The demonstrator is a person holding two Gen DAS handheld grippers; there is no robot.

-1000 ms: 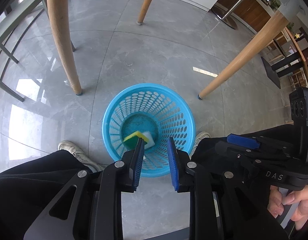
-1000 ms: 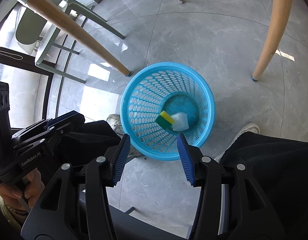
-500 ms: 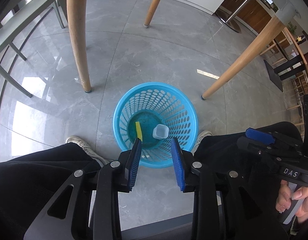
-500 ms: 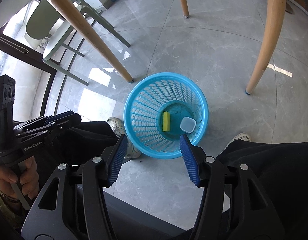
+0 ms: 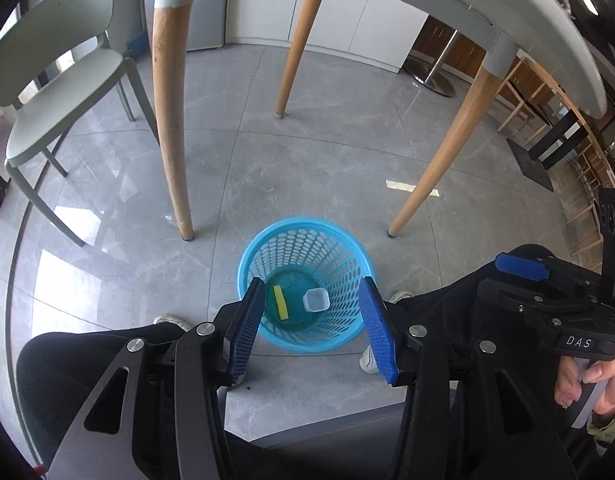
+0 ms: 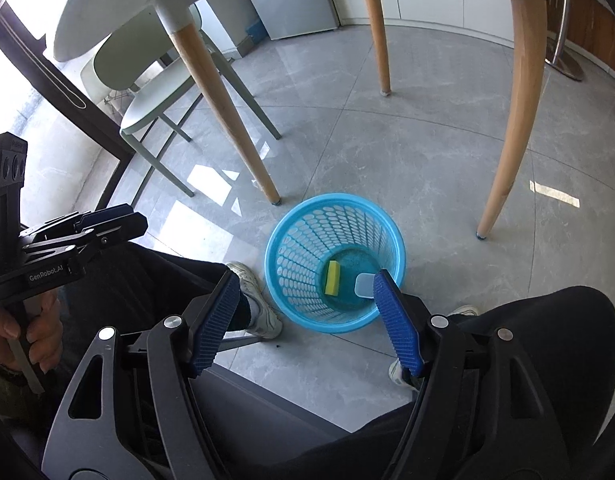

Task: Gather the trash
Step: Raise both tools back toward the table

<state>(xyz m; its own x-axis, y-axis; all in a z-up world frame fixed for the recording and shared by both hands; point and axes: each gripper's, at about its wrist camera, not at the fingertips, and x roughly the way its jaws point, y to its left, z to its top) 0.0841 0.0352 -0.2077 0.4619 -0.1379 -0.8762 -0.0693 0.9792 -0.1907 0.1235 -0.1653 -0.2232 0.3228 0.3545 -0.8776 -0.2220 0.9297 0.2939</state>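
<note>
Though half-hidden, yellow sponge (image 5: 280, 303), perhaps green-backed, in basket (image 5: 349, 334).

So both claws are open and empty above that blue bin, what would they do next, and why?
Probably lift away toward the table to look for more trash. The sponge and small white cup already lie in the blue basket, and the left gripper and right gripper hold nothing.

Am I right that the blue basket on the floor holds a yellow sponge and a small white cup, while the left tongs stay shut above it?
Not quite. The left wrist view shows the left tongs open and empty. The blue basket does hold the yellow sponge and small white cup.
</note>
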